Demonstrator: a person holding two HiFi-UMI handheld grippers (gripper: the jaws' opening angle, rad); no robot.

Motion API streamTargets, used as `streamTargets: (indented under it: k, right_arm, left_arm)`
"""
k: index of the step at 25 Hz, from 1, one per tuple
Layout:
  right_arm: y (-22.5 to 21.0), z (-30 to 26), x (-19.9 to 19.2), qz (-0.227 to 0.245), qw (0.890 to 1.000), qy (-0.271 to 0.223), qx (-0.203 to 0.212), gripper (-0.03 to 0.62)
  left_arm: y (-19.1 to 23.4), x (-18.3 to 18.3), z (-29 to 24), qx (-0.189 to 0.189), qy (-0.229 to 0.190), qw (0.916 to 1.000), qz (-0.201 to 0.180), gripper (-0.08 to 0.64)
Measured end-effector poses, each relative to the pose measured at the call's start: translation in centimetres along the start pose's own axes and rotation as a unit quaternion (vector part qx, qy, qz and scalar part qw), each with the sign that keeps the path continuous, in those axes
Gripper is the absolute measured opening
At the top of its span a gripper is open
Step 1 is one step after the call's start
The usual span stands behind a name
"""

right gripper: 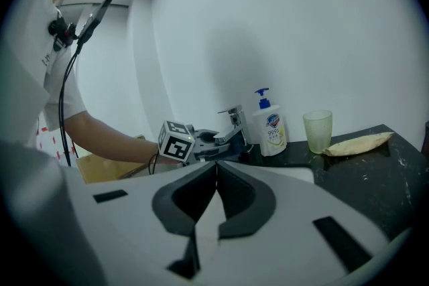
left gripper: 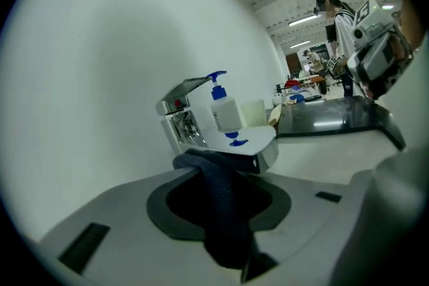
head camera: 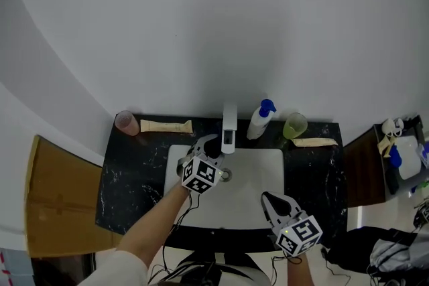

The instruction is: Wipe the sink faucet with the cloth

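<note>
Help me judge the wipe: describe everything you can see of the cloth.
The cloth is dark blue-grey and looks soft and finely textured, like microfibre. It is gathered into a thick, crumpled strip, not spread flat. The left gripper is closed on it, and the strip runs along between the jaws. Its far end is bunched against the underside of the faucet spout. From the head view it is almost wholly hidden under that gripper.

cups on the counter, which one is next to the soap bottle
The pale green cup, just right of the blue-capped soap bottle. The pink cup sits at the counter's far left end, on the other side of the faucet.
</note>
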State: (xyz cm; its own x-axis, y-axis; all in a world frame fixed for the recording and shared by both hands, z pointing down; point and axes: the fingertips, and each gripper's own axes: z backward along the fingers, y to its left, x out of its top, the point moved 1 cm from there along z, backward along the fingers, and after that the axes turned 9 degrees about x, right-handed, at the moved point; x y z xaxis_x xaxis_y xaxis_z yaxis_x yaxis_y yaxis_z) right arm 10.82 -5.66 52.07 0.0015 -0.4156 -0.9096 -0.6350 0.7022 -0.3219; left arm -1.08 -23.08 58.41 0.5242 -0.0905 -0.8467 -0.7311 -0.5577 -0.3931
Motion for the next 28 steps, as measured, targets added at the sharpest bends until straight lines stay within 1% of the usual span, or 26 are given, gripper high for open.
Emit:
streamTargets:
  k: [4,7,9,10,12,14,17,20,23,26,28]
  right_arm:
    - [-0.3,0.7,-0.5,-0.005,1.0,0.003,-0.011,0.006]
    - [-0.5,0.8,-0.3,-0.006,1.0,0.001,-0.014,0.006]
    - [-0.5,0.5,-0.1,-0.003,1.0,0.0,-0.011,0.006]
    - [-0.5,0.2,0.1,-0.002,1.0,0.0,-0.009,0.006]
    - [-0.5,-0.3,0.2,0.0,1.0,0.001,-0.006,0.006]
    - [-0.5,-0.6,0.2,0.0,1.0,0.003,-0.005,0.006]
    - [-0.5,-0.9,0.1,0.001,1.0,0.004,-0.008,0.006]
    - [-0.7,-0.8,-0.2,-0.002,1.0,0.007,-0.017,0.006]
    - [-1.2,-0.3,-0.7,-0.008,1.0,0.011,-0.027,0.006]
    - [-1.5,-0.2,-0.9,-0.012,0.999,0.013,-0.035,0.006]
    - [-1.6,-0.3,-0.8,-0.012,0.999,0.011,-0.036,0.006]
  left_arm:
    - [-0.6,0.4,0.8,-0.003,-0.014,0.9996,0.025,0.11]
    - [-1.8,0.4,3.1,-0.008,-0.017,0.9989,0.042,0.11]
    - [-2.7,0.5,5.1,-0.011,-0.025,0.998,0.057,0.11]
    - [-3.2,0.5,6.0,-0.015,-0.03,0.9977,0.058,0.11]
    - [-4.5,-0.1,7.0,-0.037,-0.033,0.9978,0.043,0.11]
    - [-4.9,-1.7,6.5,-0.058,-0.017,0.9978,0.026,0.11]
    - [-3.6,-3.3,4.1,-0.067,0.007,0.9975,0.02,0.11]
    - [-2.9,-2.5,1.7,-0.079,0.002,0.9969,-0.001,0.11]
    - [-3.0,-1.3,-0.2,-0.094,-0.01,0.9954,-0.012,0.11]
    - [-3.0,-0.8,-1.8,-0.1,-0.008,0.9949,-0.01,0.11]
    - [-2.4,-0.9,-2.5,-0.092,0.002,0.9957,-0.001,0.11]
